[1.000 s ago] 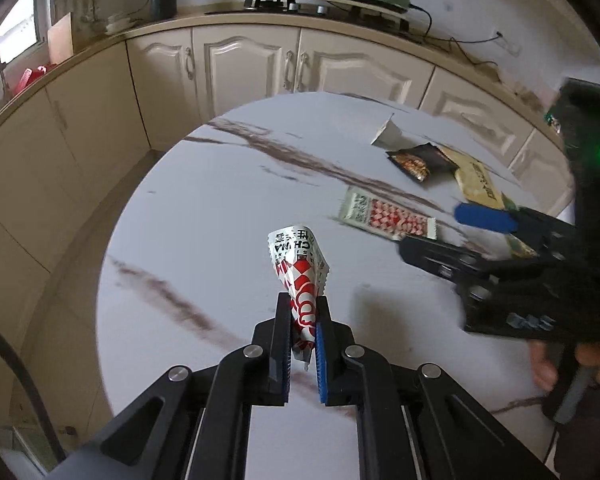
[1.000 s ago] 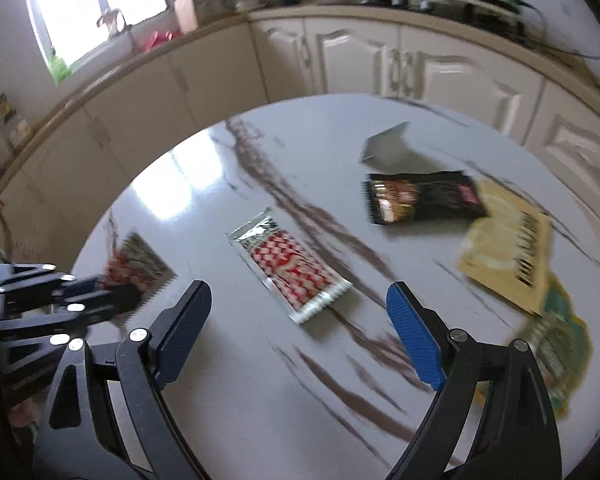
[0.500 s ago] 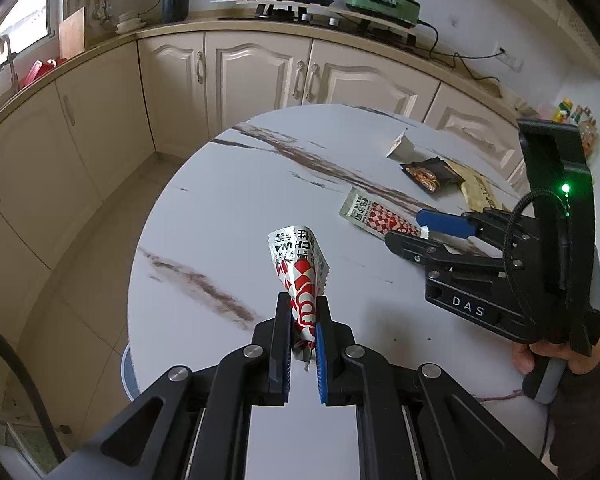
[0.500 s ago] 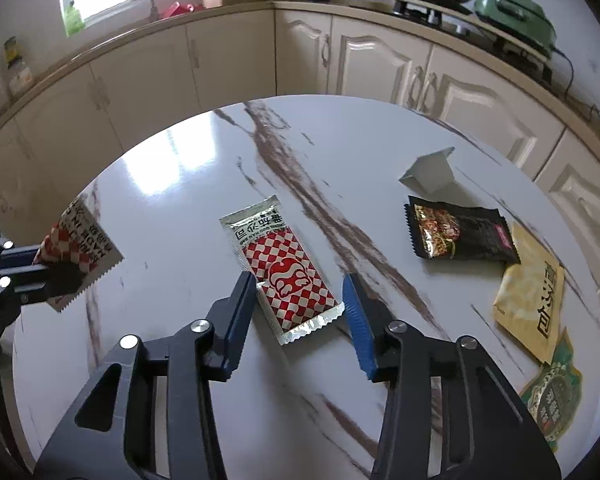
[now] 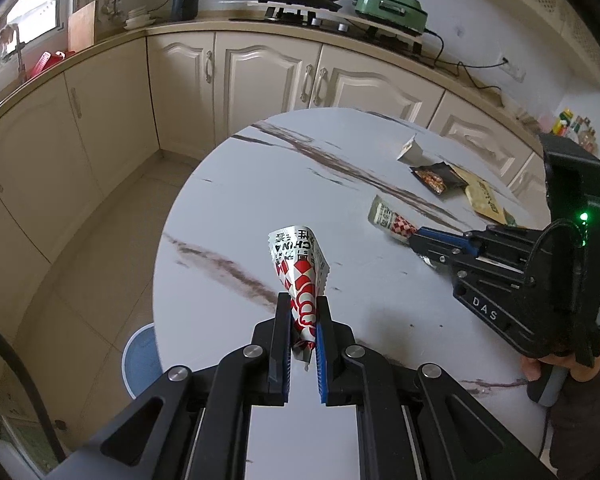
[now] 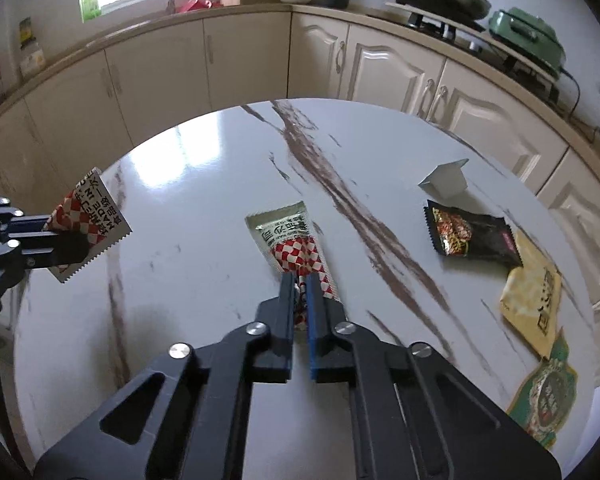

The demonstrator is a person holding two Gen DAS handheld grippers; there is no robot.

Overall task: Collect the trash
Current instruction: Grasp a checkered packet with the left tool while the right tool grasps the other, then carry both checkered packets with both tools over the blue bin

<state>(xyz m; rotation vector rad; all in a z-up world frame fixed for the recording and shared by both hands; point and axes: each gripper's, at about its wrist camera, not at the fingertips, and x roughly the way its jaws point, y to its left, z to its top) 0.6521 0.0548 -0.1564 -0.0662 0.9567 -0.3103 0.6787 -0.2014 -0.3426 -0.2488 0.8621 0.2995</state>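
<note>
My left gripper (image 5: 303, 312) is shut on a red-and-white checkered wrapper (image 5: 298, 264) and holds it upright above the round marble table (image 5: 260, 184); it also shows at the left of the right wrist view (image 6: 88, 224). My right gripper (image 6: 300, 284) is shut on the near end of a second red-and-white checkered packet (image 6: 292, 240) that lies on the table; in the left wrist view this packet (image 5: 390, 220) sticks out past the right gripper (image 5: 414, 238).
More trash lies at the table's right: a white folded carton (image 6: 446, 180), a black snack bag (image 6: 472, 236), a yellow packet (image 6: 534, 300) and a green packet (image 6: 548, 396). A blue round bin (image 5: 140, 360) stands on the floor left of the table. Cabinets curve behind.
My right gripper has moved onto the checkered packet on the table and closed from wide open to shut on it. My left gripper has kept hold of its wrapper and drawn back.
</note>
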